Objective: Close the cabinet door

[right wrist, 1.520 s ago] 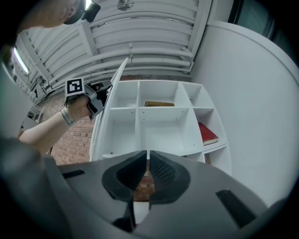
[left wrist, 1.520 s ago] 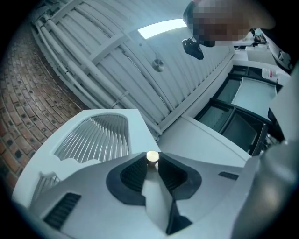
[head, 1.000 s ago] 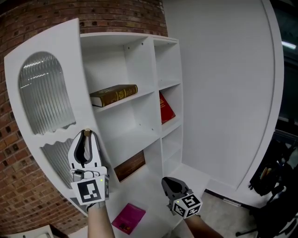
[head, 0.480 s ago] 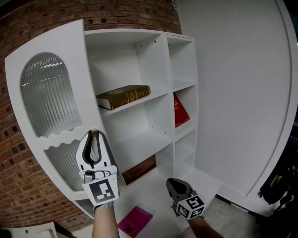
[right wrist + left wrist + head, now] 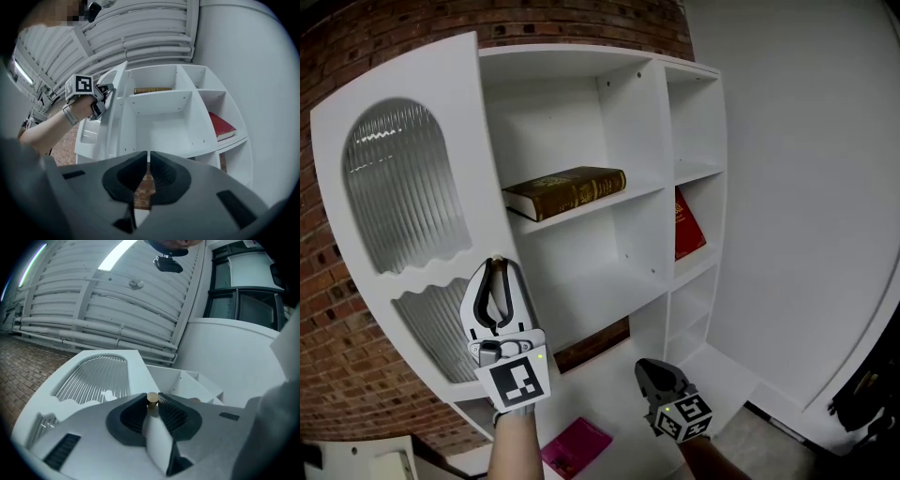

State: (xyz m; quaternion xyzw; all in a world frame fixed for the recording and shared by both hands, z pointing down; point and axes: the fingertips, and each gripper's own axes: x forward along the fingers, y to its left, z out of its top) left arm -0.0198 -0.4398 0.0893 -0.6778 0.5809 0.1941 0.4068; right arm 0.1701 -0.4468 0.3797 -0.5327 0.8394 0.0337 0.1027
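Note:
The white cabinet door (image 5: 403, 197), with two ribbed glass panes, stands swung out at the left of the white cabinet (image 5: 609, 197). My left gripper (image 5: 497, 267) is shut on the door's small brass knob (image 5: 152, 398), which sits pinched between the fingertips at the door's free edge (image 5: 140, 366). My right gripper (image 5: 649, 373) hangs low in front of the cabinet, shut on nothing, its jaws almost touching (image 5: 148, 157). The right gripper view shows the left gripper (image 5: 101, 96) and a person's forearm (image 5: 51, 124) at the door.
A brown book (image 5: 567, 190) lies on an upper shelf and a red book (image 5: 687, 225) leans in the right column. A magenta book (image 5: 572, 445) lies on the bottom ledge. Brick wall (image 5: 337, 319) runs behind and left. A white curved wall (image 5: 806, 187) stands at right.
The head view has shifted, so the cabinet sits further right and the left gripper slightly higher. The left gripper stays shut on the knob. The door's angle looks nearly the same.

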